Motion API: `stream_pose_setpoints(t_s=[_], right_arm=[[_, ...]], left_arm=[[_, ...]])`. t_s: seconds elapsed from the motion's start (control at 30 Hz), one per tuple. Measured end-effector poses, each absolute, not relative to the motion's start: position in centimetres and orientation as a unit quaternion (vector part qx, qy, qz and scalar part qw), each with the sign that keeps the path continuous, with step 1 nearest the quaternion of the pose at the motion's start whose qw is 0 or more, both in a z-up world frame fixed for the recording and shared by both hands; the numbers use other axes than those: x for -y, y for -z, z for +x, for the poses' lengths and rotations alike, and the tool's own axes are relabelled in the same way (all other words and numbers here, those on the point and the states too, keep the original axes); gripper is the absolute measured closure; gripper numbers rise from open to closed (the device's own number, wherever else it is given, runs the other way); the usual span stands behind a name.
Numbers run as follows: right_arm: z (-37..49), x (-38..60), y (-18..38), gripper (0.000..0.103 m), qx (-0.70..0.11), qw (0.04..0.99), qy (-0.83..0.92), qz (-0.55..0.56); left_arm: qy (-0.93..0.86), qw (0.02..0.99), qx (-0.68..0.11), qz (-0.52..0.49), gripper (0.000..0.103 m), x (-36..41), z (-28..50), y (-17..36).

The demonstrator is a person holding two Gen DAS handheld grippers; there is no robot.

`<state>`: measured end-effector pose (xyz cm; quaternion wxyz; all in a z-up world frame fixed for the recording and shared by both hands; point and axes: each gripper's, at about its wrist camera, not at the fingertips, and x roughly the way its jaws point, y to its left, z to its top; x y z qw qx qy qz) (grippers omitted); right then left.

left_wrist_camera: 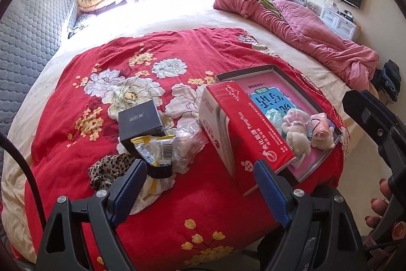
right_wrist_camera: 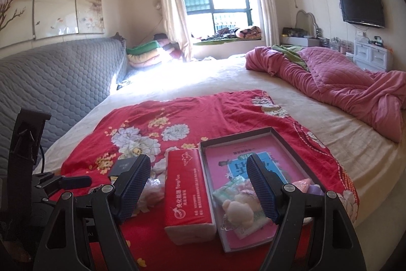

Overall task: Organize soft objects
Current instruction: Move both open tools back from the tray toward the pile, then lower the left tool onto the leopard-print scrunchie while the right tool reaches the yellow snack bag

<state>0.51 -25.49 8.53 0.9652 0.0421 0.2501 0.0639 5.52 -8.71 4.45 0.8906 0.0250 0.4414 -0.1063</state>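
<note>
Two grippers, left (left_wrist_camera: pixel 200 186) and right (right_wrist_camera: pixel 198 184), jaws wide, red tissue pack (right_wrist_camera: pixel 186 191) lettered "TongRuo"

Left view: tissue pack (left_wrist_camera: pixel 238 128) covers the near-left wall of the tray (left_wrist_camera: pixel 304 90) just ahead of the right finger; most of the tray print hidden. Leopard cloth (left_wrist_camera: pixel 106 166) partly behind the left finger (left_wrist_camera: pixel 129 189). Snack wrapper (left_wrist_camera: pixel 154 146) text too small to read.

Right view: right finger (right_wrist_camera: pixel 261 184) blocks part of the plush toy (right_wrist_camera: pixel 238 210). Black box (right_wrist_camera: pixel 121 166) mostly behind the left finger. Other tongs (right_wrist_camera: pixel 28 169) cut off at left edge.
</note>
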Motion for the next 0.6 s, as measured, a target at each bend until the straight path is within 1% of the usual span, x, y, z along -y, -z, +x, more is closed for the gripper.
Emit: stream_pose_setpoints(t_s=[0.6], right_arm=[[1.4,20.7,-6.9,0.024,-0.281,0.951,-0.128,-0.002]], left_arm=[[0.045,0.885,-0.462,-0.025,0.017,-1.0,3.4,-2.1]])
